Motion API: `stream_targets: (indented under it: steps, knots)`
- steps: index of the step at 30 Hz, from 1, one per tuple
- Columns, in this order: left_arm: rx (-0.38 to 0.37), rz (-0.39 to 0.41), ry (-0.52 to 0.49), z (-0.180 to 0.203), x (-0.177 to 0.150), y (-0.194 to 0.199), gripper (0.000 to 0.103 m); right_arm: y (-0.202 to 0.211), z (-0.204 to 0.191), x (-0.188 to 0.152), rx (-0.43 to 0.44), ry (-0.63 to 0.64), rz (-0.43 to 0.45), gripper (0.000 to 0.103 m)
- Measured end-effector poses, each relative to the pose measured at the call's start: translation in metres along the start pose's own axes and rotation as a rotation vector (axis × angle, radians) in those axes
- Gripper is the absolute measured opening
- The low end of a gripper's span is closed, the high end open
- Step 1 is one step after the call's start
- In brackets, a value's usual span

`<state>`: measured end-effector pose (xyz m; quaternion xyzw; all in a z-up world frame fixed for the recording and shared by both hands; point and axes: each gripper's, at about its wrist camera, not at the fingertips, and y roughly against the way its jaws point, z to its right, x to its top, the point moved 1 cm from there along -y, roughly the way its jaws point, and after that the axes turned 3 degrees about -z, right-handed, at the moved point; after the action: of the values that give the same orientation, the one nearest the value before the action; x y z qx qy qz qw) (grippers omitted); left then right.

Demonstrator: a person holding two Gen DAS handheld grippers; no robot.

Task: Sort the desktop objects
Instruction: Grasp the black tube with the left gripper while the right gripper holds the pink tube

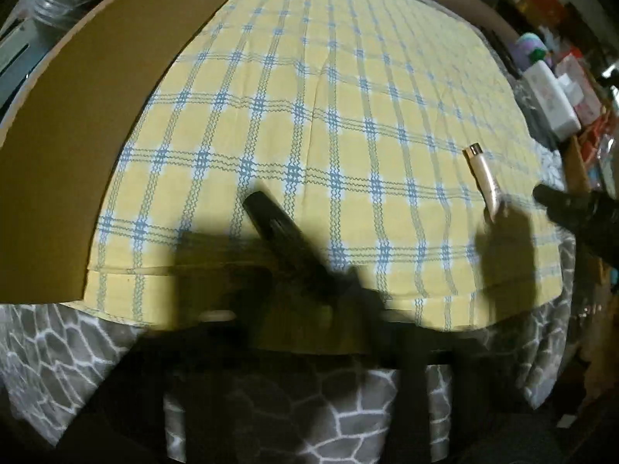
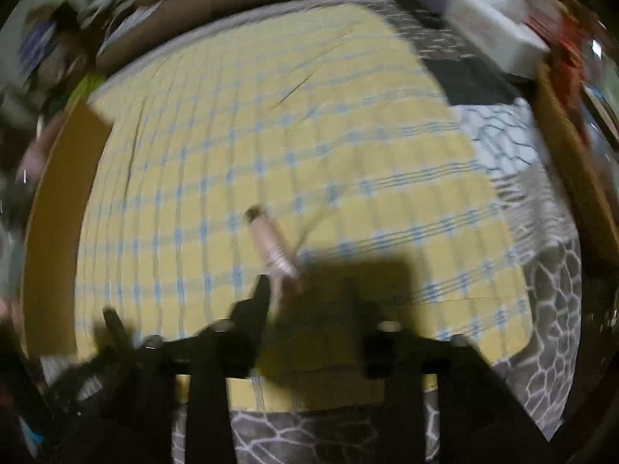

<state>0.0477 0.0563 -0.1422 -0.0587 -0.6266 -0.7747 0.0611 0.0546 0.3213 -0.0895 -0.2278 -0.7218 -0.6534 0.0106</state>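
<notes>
Yellow plaid cloth (image 1: 309, 116): blue and white check, spread over a grey surface with a white cracked-stone pattern (image 1: 58, 355); near hem folded, a few creases toward the far side.

Cardboard panel (image 1: 77, 135): plain brown, lies along the left edge of the cloth and covers that corner.

Cosmetic tube (image 1: 483, 178): small, pale pink-beige, with a metallic cap end pointing away from the cameras. Lies on the right part of the cloth, slanted. In the right wrist view it sits just ahead of the right gripper (image 2: 305, 294), its near end touching or just beside the tip of the left-hand finger (image 2: 259, 301); blur hides whether it is actually pinched.

Right gripper: black, jaws spread wide, the tube at one side of the gap rather than across it. Its dark tip also enters the left wrist view at the right edge, close beside the tube.

Left gripper (image 1: 301, 259): low over the near hem of the cloth, well left of the tube. One dark finger (image 1: 271, 220) shows clearly; the other is lost in shadow, so the jaw opening cannot be told. Nothing seen held.

Background clutter: white box (image 1: 553, 104) and assorted red and pink packages beyond the right edge of the cloth.
</notes>
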Motion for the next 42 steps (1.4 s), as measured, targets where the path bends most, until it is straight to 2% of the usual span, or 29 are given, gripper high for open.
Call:
stream_targets:
  steps: [2,3,6,9,13,14,15,16,17,18,20,21,22,24,25,26,28,29,30,31,32,33,34,35,36,37,38,39,42]
  knots:
    - [-0.049,-0.002,-0.015,0.001,0.003,0.011,0.003,0.0,-0.006,0.005,0.024,0.023,0.011,0.048]
    - [-0.037,0.022,-0.041,0.005,0.003,0.021,0.002,-0.001,-0.008,0.006,0.036,0.04,0.012,0.053]
    - [0.089,0.173,-0.154,0.024,-0.001,0.059,0.001,-0.013,-0.012,0.009,0.021,0.076,0.01,0.066]
    - [0.108,0.208,-0.219,0.033,-0.002,0.075,0.0,-0.037,-0.018,0.012,-0.012,0.118,-0.027,0.068]
    - [-0.02,0.169,-0.2,0.025,0.013,0.081,0.0,-0.061,-0.029,0.006,-0.047,0.161,-0.078,0.068]
    - [-0.046,0.18,-0.181,0.02,0.016,0.087,0.0,-0.064,-0.033,0.003,-0.058,0.166,-0.074,0.066]
    - [-0.045,0.202,-0.174,0.016,0.018,0.094,0.0,-0.066,-0.037,0.001,-0.063,0.167,-0.065,0.036]
    - [-0.028,0.22,-0.178,0.014,0.019,0.1,0.0,-0.069,-0.044,-0.003,-0.069,0.187,-0.07,0.022]
    - [0.002,0.239,-0.189,0.015,0.019,0.103,0.0,-0.069,-0.053,-0.006,-0.106,0.235,-0.049,0.022]
    - [0.017,0.252,-0.19,0.014,0.02,0.106,0.0,-0.069,-0.063,-0.009,-0.092,0.284,-0.056,0.021]
    - [0.0,0.243,-0.164,0.01,0.025,0.103,0.0,-0.053,-0.071,-0.009,0.056,0.255,-0.055,0.021]
    - [-0.017,0.225,-0.149,0.007,0.026,0.099,0.001,-0.04,-0.074,-0.008,0.068,0.256,-0.017,0.021]
    - [-0.033,0.202,-0.128,0.004,0.028,0.091,0.004,-0.02,-0.077,-0.006,0.043,0.272,0.046,0.021]
    - [-0.057,0.128,-0.082,-0.002,0.031,0.071,0.026,0.014,-0.077,-0.005,0.02,0.27,0.147,0.021]
    - [-0.069,0.094,-0.056,-0.007,0.032,0.062,0.049,0.026,-0.074,-0.004,0.035,0.252,0.177,0.021]
    - [-0.092,0.068,-0.013,-0.012,0.033,0.053,0.062,0.034,-0.07,-0.004,0.055,0.228,0.197,0.021]
    - [-0.121,0.04,0.066,-0.019,0.035,0.039,0.067,0.037,-0.062,-0.004,0.066,0.19,0.193,0.021]
    - [-0.112,0.028,0.097,-0.02,0.04,0.032,0.076,0.031,-0.06,-0.003,0.048,0.179,0.175,0.021]
    - [-0.085,0.03,0.121,-0.018,0.045,0.024,0.083,0.027,-0.059,-0.002,0.034,0.176,0.161,0.021]
    - [-0.018,0.054,0.153,-0.016,0.054,0.013,0.094,0.022,-0.058,-0.002,0.022,0.175,0.145,0.021]
    - [0.024,0.07,0.164,-0.013,0.059,0.005,0.095,0.017,-0.058,-0.001,0.014,0.178,0.129,0.021]
    - [0.047,0.073,0.16,-0.01,0.063,-0.005,0.094,0.014,-0.06,-0.003,0.014,0.184,0.12,0.021]
    - [0.038,0.057,0.136,-0.006,0.066,-0.019,0.081,0.014,-0.063,-0.004,0.02,0.195,0.117,0.021]
    - [0.066,0.075,0.091,0.001,0.065,-0.025,0.065,0.016,-0.066,-0.005,0.025,0.212,0.116,0.021]
    - [0.105,0.114,0.05,0.009,0.063,-0.021,0.022,0.017,-0.07,-0.007,0.027,0.233,0.122,0.021]
    - [0.104,0.11,0.048,0.013,0.061,-0.019,0.014,0.019,-0.071,-0.007,0.029,0.244,0.128,0.021]
    - [0.029,0.112,0.053,0.017,0.059,-0.013,0.014,0.02,-0.069,-0.008,0.036,0.242,0.132,0.021]
    - [0.004,0.128,0.027,0.024,0.058,-0.003,0.014,0.023,-0.067,-0.008,0.05,0.23,0.13,0.021]
    - [0.069,0.282,-0.099,0.048,0.047,0.05,0.014,0.043,-0.067,-0.008,0.075,0.212,0.171,0.021]
